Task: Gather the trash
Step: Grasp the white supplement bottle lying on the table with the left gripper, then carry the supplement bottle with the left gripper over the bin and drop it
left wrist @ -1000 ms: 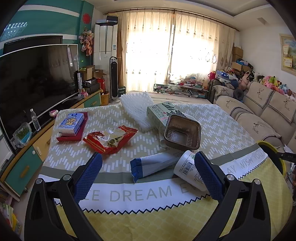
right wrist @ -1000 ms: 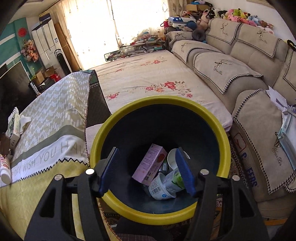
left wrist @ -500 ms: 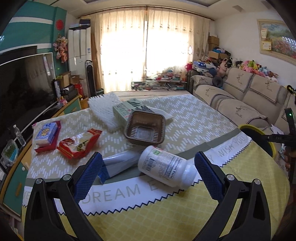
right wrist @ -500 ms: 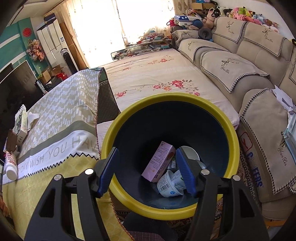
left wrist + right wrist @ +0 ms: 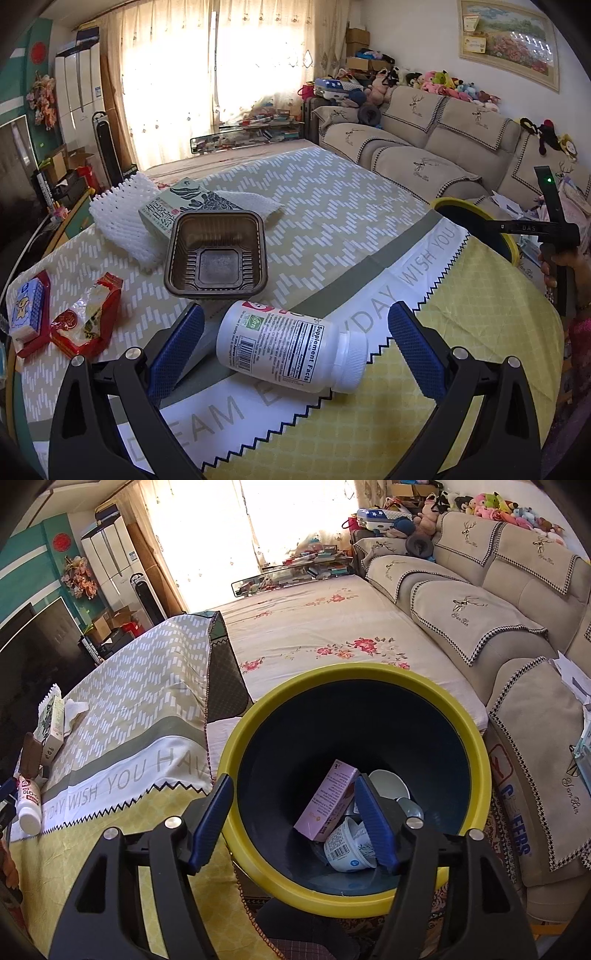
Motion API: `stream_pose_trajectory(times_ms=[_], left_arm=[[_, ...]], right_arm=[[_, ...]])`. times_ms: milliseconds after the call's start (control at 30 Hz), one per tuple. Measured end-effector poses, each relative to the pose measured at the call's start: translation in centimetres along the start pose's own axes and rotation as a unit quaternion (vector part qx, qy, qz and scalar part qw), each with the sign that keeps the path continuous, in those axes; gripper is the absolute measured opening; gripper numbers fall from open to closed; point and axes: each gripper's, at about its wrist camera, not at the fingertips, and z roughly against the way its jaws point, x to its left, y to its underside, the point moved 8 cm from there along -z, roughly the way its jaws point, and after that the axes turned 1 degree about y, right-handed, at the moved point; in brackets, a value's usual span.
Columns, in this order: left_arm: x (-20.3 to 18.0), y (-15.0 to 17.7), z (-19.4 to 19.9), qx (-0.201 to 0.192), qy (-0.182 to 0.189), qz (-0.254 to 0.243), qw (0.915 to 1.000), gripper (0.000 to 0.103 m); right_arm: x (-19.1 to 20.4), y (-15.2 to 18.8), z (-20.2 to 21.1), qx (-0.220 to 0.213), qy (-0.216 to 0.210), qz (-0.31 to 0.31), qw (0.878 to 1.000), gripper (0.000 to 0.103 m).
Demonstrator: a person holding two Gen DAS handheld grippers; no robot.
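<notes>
My left gripper is open, its blue fingers either side of a white supplement bottle lying on the tablecloth, not touching it. Behind the bottle are a brown plastic tray, a green carton, white foam netting, a red snack wrapper and a blue-and-red pack. My right gripper is open and empty above the yellow-rimmed bin, which holds a pink box and a yogurt cup. The bottle also shows in the right wrist view.
The bin stands off the table's right edge, beside the beige sofa. A low bed with a flowered sheet lies beyond the table. A TV stand runs along the left.
My left gripper has swung right and moved closer, so the white bottle now lies between its fingers. My right gripper has drifted a little over the bin and stays open.
</notes>
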Motion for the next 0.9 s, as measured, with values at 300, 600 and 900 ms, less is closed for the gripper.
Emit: stream_pose_trajectory(times_ms=[300, 600, 900], left_arm=[[-1.1, 0.7, -1.3, 0.022, 0.022, -0.029, 0.9991, 0.098], [-2.2, 1.3, -2.6, 0.043, 0.004, -0.069, 0.9967, 0.096], [-2.3, 1.6, -2.9, 0.051, -0.007, -0.076, 0.9958, 0.088]], right_arm=[[-0.6, 0.1, -0.7, 0.010, -0.005, -0.008, 1.000, 0.065], [-0.6, 0.4, -1.2, 0.014, -0.009, -0.009, 1.000, 0.065], [-0.3, 0.6, -1.1, 0.014, -0.015, -0.010, 1.000, 0.065]])
